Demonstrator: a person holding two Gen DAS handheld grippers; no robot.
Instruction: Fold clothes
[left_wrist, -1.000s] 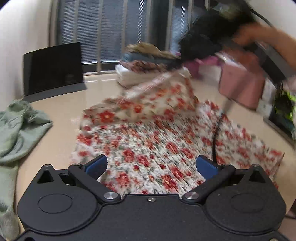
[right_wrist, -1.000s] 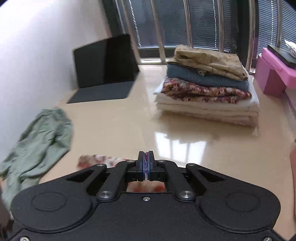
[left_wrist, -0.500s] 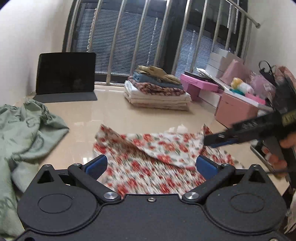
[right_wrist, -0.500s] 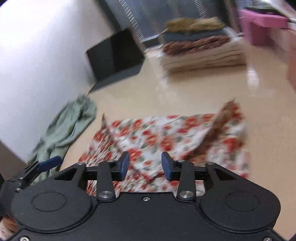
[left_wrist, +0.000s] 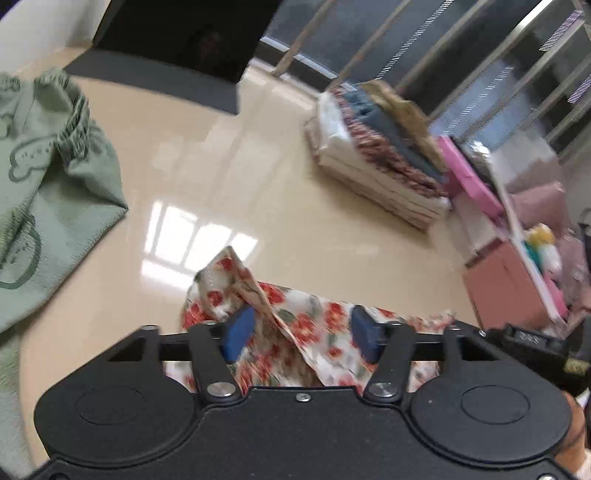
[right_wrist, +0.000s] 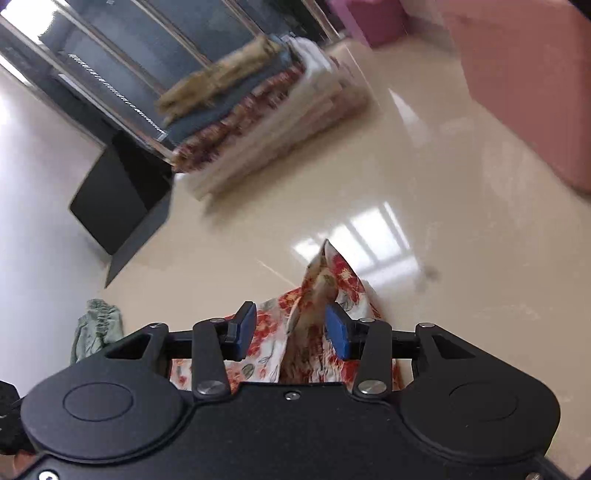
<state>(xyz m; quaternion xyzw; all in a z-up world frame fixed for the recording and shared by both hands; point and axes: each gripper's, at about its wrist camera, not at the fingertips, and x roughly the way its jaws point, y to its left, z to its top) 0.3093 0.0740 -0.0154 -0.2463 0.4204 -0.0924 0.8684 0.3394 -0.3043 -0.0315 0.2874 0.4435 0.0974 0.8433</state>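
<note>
A white garment with red flowers (left_wrist: 221, 280) lies on the glossy beige floor (left_wrist: 229, 177), with a raised fold at each near corner. My left gripper (left_wrist: 301, 328) is low over it and its jaws are closing. A ridge of the cloth stands between the blue pads (left_wrist: 240, 332), which do not press on it. My right gripper (right_wrist: 291, 325) has its jaws apart around another upright fold of the floral garment (right_wrist: 332, 273). The cloth touches its right pad (right_wrist: 338, 330) but is not pinched. Both views are tilted and blurred.
A crumpled green garment (left_wrist: 55, 177) lies on the left, also seen as the green garment (right_wrist: 98, 328). A stack of folded clothes (left_wrist: 380, 155) sits further back by the window bars. A black laptop (left_wrist: 177, 44) stands at the wall. Pink boxes (left_wrist: 506, 280) line the right side.
The right gripper opened and let go of the lifted floral cloth, which dropped flat. Both grippers then came down to its near corners and rolled. The left jaws have narrowed.
</note>
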